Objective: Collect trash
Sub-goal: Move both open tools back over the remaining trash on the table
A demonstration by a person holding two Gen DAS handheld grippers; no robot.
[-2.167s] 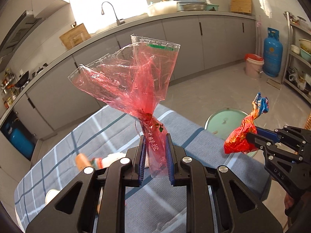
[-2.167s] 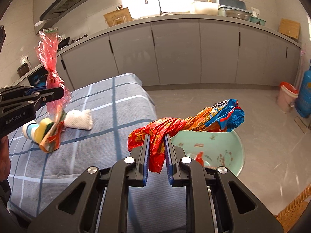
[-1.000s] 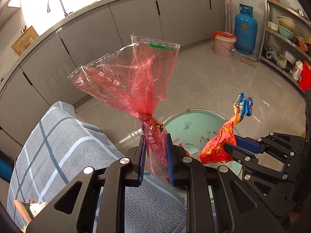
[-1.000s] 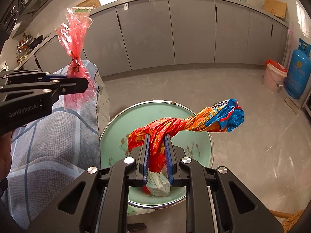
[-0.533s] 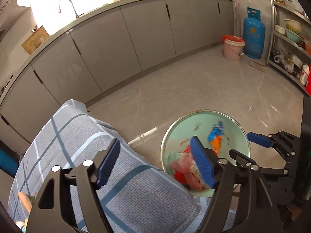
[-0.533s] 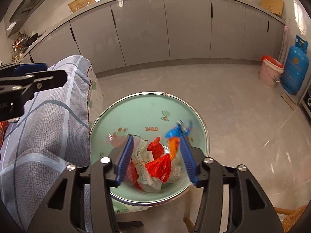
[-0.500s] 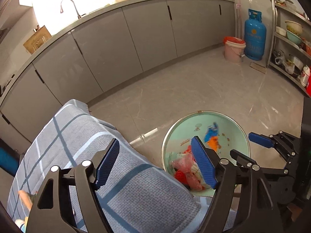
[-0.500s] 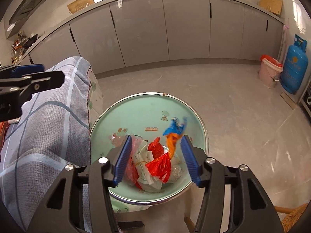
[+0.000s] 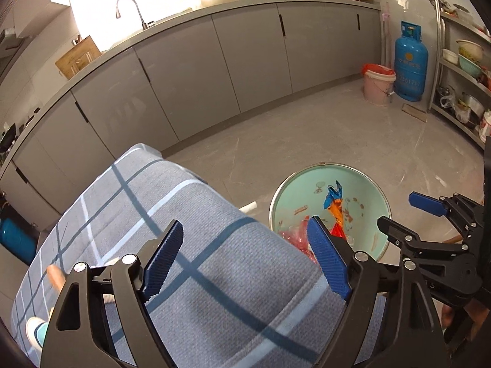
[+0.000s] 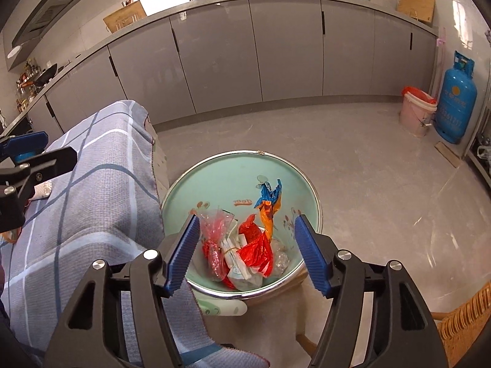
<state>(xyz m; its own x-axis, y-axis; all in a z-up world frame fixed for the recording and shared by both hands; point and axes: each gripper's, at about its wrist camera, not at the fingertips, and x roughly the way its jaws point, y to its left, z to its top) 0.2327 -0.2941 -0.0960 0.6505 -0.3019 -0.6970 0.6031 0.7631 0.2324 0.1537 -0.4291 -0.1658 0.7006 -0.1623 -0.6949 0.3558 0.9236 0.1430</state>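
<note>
Right wrist view: both the right gripper [image 10: 247, 253] and left gripper [image 9: 245, 259] hang spread and empty over the wrapper-filled basin [image 10: 310, 188], suggesting drop-off complete; next, fetch remaining surface [image 9: 214, 291] litter.

the mouth of the green basin [image 10: 214, 171] lies open from above, its far inner wall bare, the near bottom heaped with crumpled wrappers [image 10: 242, 251]. just to its left the cloth-covered table [image 10: 92, 202] edge crowds the rim. the right gripper [image 10: 247, 251] hangs spread over the basin, the left gripper [image 9: 245, 257] spread over the table corner. the grey floor [image 10: 353, 159] beyond runs free to the cabinets [image 10: 214, 49]; a bucket [image 10: 417, 113] and gas cylinder [image 10: 457, 95] stand well off right
</note>
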